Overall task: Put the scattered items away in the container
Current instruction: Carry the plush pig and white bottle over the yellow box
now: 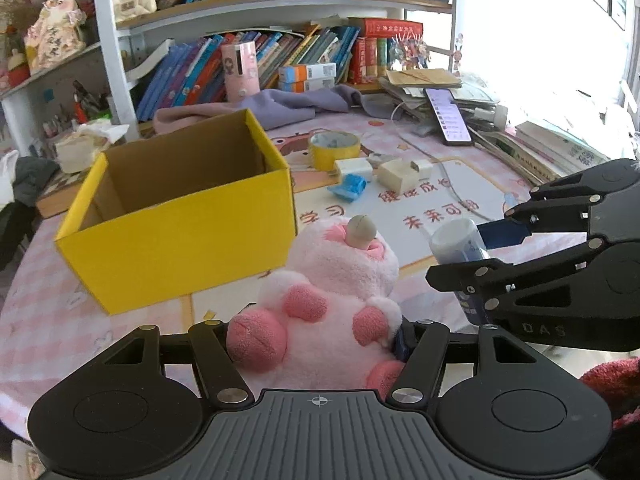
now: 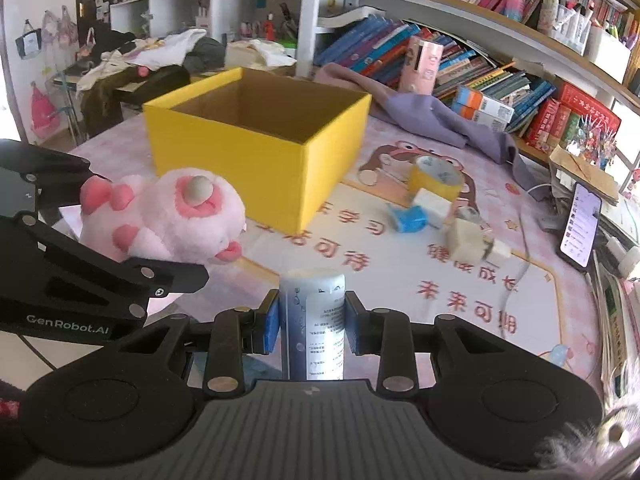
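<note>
Both grippers are holding items near the yellow box (image 1: 180, 216).
The left gripper (image 1: 320, 340) is clamping a pink plush toy (image 1: 332, 280); the right gripper (image 2: 312, 320) is squeezing a white bottle (image 2: 314, 320). Tape roll (image 1: 334, 148), blue sharpener (image 1: 348, 187) and chargers (image 1: 400, 172) are lying right of the box on the counter (image 1: 440, 216).

Left gripper (image 1: 320, 336): black 2-finger linkage unit, pointing obliquely down. Jaws stand part-way apart, closed against a pink plush toy (image 1: 332, 292) held between them; one blue pad (image 1: 402, 346) shows at the right finger. In the right wrist view it enters from 9 o'clock.

Right gripper (image 2: 312, 320): same black build, same downward slant. Jaws nearly together, blue pads (image 2: 270, 326) pressed on both sides of a pale blue-and-white cylindrical bottle (image 2: 316, 320), gripped upright. In the left wrist view it enters from 3 o'clock, beside the left unit, apart.
</note>
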A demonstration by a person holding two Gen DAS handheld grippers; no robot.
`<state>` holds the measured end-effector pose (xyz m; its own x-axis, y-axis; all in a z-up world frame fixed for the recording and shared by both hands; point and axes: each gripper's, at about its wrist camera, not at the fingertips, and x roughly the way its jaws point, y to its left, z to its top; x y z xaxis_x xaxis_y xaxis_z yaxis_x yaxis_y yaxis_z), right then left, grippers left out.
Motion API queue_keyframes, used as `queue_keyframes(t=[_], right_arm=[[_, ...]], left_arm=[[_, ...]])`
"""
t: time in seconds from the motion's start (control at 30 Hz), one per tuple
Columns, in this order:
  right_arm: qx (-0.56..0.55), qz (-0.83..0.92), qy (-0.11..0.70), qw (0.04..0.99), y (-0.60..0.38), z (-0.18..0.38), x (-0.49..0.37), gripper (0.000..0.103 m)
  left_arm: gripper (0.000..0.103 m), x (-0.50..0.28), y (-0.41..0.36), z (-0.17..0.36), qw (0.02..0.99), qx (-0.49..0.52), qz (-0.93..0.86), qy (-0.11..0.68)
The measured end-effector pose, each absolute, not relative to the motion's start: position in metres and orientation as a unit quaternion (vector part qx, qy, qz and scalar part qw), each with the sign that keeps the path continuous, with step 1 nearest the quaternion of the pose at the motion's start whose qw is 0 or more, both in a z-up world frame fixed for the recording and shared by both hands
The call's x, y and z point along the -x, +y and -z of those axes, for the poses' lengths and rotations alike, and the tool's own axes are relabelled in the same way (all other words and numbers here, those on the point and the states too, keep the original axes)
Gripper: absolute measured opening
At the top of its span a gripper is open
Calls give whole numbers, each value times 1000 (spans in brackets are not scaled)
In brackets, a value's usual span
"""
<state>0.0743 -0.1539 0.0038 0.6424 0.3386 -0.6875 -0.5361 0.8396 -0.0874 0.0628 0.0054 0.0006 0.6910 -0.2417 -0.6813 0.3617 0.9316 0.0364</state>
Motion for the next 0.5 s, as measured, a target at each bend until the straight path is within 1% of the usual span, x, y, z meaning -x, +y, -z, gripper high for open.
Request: queue_keyframes(t=[0.5], right_arm=[[173, -279, 316, 890, -104, -17, -37, 30]], left_arm=[[63, -30, 55, -13, 934, -62, 128, 327]])
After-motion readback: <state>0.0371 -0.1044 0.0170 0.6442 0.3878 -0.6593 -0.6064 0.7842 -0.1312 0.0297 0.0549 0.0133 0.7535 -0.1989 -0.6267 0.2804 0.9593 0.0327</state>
